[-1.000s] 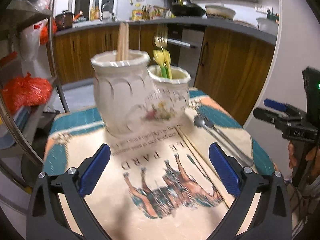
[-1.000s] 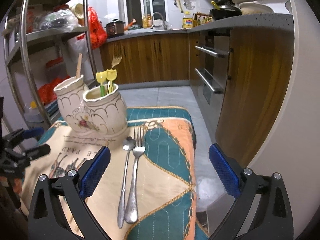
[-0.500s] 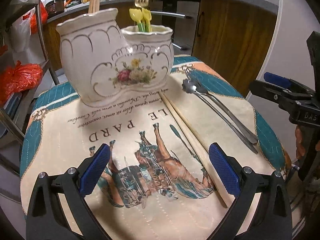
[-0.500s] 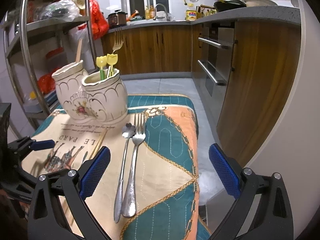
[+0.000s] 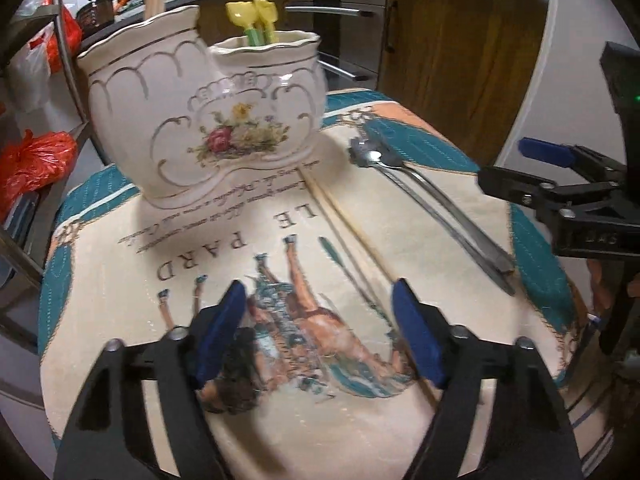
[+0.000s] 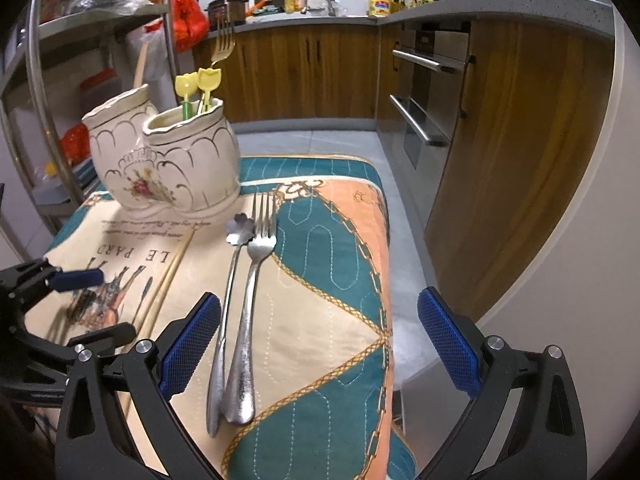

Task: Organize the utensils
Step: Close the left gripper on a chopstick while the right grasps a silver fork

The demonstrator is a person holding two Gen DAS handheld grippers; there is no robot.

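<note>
- Left gripper (image 5: 318,334), black with blue pads: its jaws are partly apart and closing, angled down over the printed cream, teal and peach quilted cloth (image 5: 120,320). Nothing is between the pads; only the horse print on the cloth shows in the gap.
- Ahead of the left gripper and slightly to its left stands a cream ceramic double-pot utensil holder with gold trim and a painted flower spray (image 5: 208,120). Its taller left pot holds wooden sticks; its right pot holds two yellow tulip-topped green picks (image 5: 252,16) and a gold-toned fork, all upright.
- A pair of pale wooden chopsticks (image 5: 352,228) lies flat on the cloth. Its long axis runs from the holder's base towards the left gripper's right finger, passing just beside that pad.
- Right of the chopsticks, a silver metal spoon with a flower-shaped bowl (image 6: 230,280) and a silver metal fork (image 6: 250,292) lie side by side, touching. Their heads point away towards the holder and their handles point back towards the right gripper.
- Right gripper (image 6: 318,348), the same black and blue build: its jaws stand wide apart and hold nothing. The two handle ends lie just inside its left finger.
</note>
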